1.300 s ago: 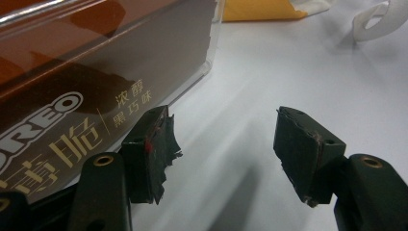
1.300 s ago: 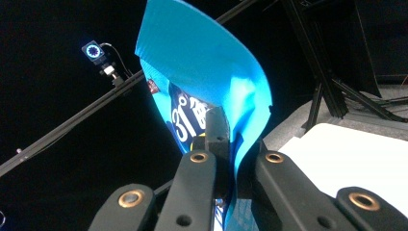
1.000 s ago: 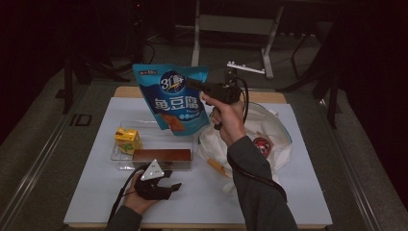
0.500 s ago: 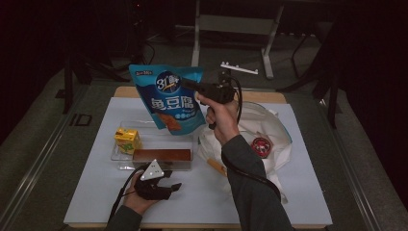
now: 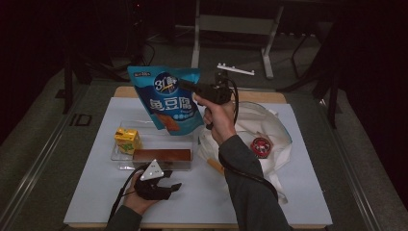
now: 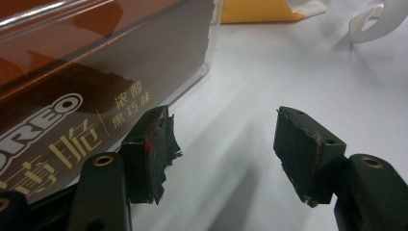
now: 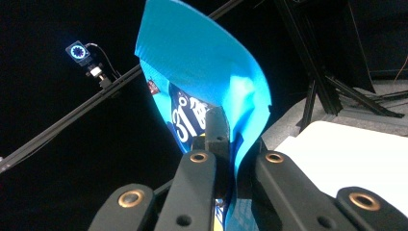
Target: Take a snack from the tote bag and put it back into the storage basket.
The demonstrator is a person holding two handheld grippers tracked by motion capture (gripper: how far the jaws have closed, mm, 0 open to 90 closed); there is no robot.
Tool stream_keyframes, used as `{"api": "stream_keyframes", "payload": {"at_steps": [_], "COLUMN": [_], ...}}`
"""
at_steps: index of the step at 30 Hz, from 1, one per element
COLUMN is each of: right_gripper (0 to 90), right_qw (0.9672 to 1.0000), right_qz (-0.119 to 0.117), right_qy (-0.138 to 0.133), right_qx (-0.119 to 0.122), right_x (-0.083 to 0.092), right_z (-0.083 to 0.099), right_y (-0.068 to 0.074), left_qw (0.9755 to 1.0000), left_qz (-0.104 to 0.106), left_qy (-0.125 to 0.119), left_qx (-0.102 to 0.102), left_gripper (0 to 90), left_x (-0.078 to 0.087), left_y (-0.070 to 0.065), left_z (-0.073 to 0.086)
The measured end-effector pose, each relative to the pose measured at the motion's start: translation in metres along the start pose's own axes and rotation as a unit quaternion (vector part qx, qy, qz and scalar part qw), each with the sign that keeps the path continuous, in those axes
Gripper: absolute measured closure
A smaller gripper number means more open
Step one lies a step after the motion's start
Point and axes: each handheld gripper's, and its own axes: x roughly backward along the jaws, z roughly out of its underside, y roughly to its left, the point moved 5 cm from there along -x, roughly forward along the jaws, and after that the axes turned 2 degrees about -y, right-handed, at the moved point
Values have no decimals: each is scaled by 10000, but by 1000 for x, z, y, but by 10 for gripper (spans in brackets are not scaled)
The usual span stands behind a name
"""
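At table's left edge, the yellow juice carton (image 5: pixel 127 140) stands in the clear tray (image 5: pixel 120 156), with the brown biscuit box (image 5: pixel 162 156) lying lengthwise along the tray's near wall; both are parked and untouched. Just in front, the left gripper (image 5: pixel 163 185) rests low on the white mat (image 5: pixel 96 192), hand beneath it. Its jaws stand apart with nothing between them; the left gripper view shows bare mat in the gap and the biscuit box (image 6: pixel 72 96) just beside one pad. Judgement: idle, kept clear of the working arm.

Centre: the blue snack pouch (image 5: pixel 168 98) hangs in the air above the tray, upright, slightly tilted. The right gripper (image 5: pixel 192 88) pinches it at the upper side edge, jaws closed tight on the film (image 7: pixel 211 77), so the pouch dangles freely below. Judgement: mid-transfer.

Right: the white cloth bag (image 5: pixel 260 139) lies slumped, mouth open, likely the pouch's source or destination; which, cannot tell.
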Motion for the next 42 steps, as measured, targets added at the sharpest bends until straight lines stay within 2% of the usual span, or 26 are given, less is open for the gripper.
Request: {"api": "stream_keyframes", "payload": {"at_steps": [11, 24, 34, 42], "right_gripper": [890, 889, 888, 887], "right_qw": [9999, 9997, 9989, 9988], "right_qz": [22, 74, 149, 193], "right_qy": [12, 171, 312, 301], "right_qx": [-154, -178, -301, -339], "right_x": [-15, -42, -60, -64], "right_z": [6, 21, 43, 51], "right_y": [-4, -2, -13, -19], "left_qw": [10000, 10000, 10000, 10000], "left_qz": [0, 0, 3, 0], "left_qy": [-12, -35, -43, -38], "left_qx": [-6, 13, -6, -19], "left_gripper": [384, 384, 384, 384], "left_x": [0, 0, 1, 1], "left_y": [0, 0, 1, 1], "left_z": [0, 0, 0, 0]}}
